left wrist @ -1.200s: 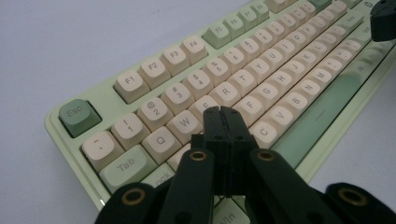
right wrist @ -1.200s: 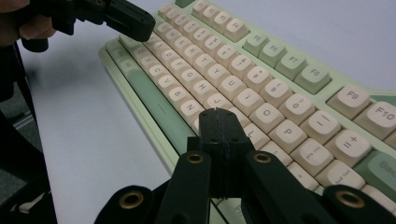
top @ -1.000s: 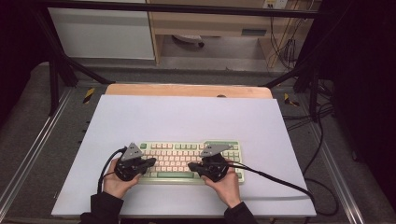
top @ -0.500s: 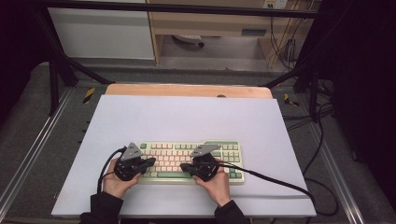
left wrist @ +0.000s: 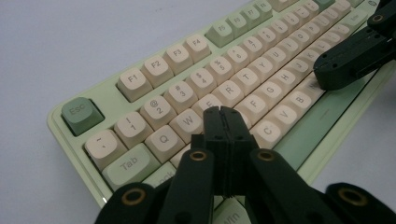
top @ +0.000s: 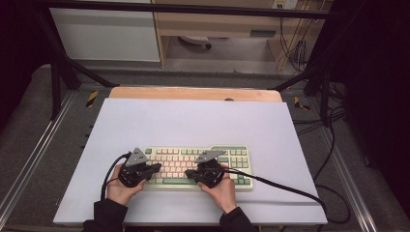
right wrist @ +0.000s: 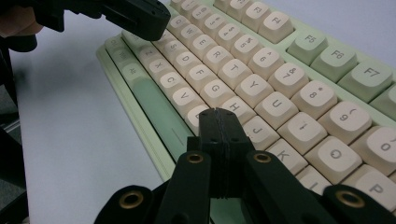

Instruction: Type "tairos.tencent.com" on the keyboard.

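Shifted leftward along keyboard point(top: 198, 166): right gripper point(right wrist: 219, 114), jaws closed on nothing, over near-centre keys; left gripper point(left wrist: 223, 112), likewise closed and empty, at left end; long axis left-right.

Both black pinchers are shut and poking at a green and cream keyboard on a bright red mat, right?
Almost. The mat is not red: the high view shows the green and cream keyboard lying on a pale lavender-white mat. The rest holds: the left gripper and right gripper both have their black jaws closed together over the keys.
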The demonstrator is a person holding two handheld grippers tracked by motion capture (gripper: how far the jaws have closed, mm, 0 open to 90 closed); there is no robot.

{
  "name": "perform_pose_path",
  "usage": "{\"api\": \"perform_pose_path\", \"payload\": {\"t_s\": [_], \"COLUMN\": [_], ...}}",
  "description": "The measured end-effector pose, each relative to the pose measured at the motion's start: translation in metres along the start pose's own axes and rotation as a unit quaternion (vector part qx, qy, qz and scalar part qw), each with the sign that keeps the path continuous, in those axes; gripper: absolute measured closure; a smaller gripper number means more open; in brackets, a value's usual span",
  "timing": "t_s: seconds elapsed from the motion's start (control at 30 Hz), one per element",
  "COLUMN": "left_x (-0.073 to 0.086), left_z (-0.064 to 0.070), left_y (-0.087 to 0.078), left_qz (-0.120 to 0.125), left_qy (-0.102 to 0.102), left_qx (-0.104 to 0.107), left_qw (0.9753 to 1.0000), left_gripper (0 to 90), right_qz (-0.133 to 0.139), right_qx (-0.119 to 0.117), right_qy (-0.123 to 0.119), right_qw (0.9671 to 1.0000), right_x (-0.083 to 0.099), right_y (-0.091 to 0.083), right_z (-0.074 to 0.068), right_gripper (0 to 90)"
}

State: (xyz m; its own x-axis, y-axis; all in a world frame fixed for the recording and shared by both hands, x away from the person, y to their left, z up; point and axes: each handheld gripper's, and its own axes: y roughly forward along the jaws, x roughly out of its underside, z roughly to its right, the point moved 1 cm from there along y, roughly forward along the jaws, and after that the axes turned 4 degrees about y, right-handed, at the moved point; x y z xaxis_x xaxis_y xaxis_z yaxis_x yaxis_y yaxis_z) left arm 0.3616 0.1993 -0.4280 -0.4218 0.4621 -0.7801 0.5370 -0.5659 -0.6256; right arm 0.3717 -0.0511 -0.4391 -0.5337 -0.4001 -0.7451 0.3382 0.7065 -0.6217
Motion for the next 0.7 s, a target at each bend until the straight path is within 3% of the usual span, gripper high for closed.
{"api": "perform_pose_path", "payload": {"t_s": [0.3,0.7], "left_x": [0.0,-0.001], "left_z": [0.0,0.0], "left_y": [-0.001,-0.003], "left_qz": [0.002,0.004], "left_qy": [0.0,0.0], "left_qx": [0.0,0.001], "left_qw": [1.0,1.0], "left_gripper": [89.8,89.7], "right_qz": [-0.005,0.001], "right_qx": [0.002,0.012], "right_qy": [-0.003,-0.011], "right_qw": [1.0,0.9999], "right_x": [0.001,-0.005], "right_y": [0.002,-0.02], "right_z": [0.0,0.002], "right_gripper": [90.0,90.0]}}
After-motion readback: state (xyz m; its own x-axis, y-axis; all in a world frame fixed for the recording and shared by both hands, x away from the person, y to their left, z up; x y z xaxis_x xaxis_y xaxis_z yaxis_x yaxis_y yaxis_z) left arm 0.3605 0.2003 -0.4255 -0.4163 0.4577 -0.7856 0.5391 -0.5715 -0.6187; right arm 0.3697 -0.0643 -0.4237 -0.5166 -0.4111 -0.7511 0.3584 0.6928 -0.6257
